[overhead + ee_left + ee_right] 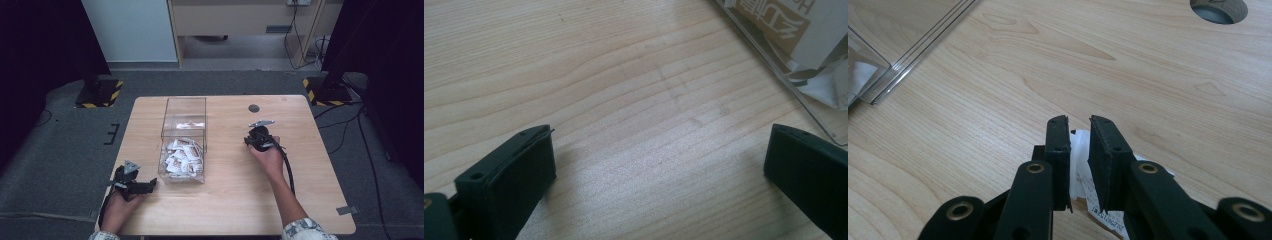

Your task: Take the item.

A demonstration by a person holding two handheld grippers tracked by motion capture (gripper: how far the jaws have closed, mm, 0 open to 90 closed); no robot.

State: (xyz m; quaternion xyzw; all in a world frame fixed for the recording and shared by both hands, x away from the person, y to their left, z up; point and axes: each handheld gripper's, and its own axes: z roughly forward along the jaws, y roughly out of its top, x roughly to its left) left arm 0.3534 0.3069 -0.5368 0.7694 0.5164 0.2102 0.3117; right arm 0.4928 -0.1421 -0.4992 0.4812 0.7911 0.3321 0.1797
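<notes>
A clear plastic box (184, 116) stands on the wooden table (235, 200), left of centre, with several white and brown packets (182, 157) in its near half. My left gripper (149, 185) lies low at the table's front left, just short of the box's near corner. Its jaws stand wide open over bare wood in the left gripper view (659, 150), with the box wall (774, 70) and a packet (781, 20) at the upper right. My right gripper (254, 139) is right of the box, shut on a white printed packet (1082, 177) just above the tabletop.
A round grommet hole (254, 108) sits in the table behind the right gripper, seen too as the grommet hole (1219, 9) in the right gripper view. The box corner (893, 65) lies to that gripper's left. Black stands with yellow-striped bases (100, 92) flank the table's far side.
</notes>
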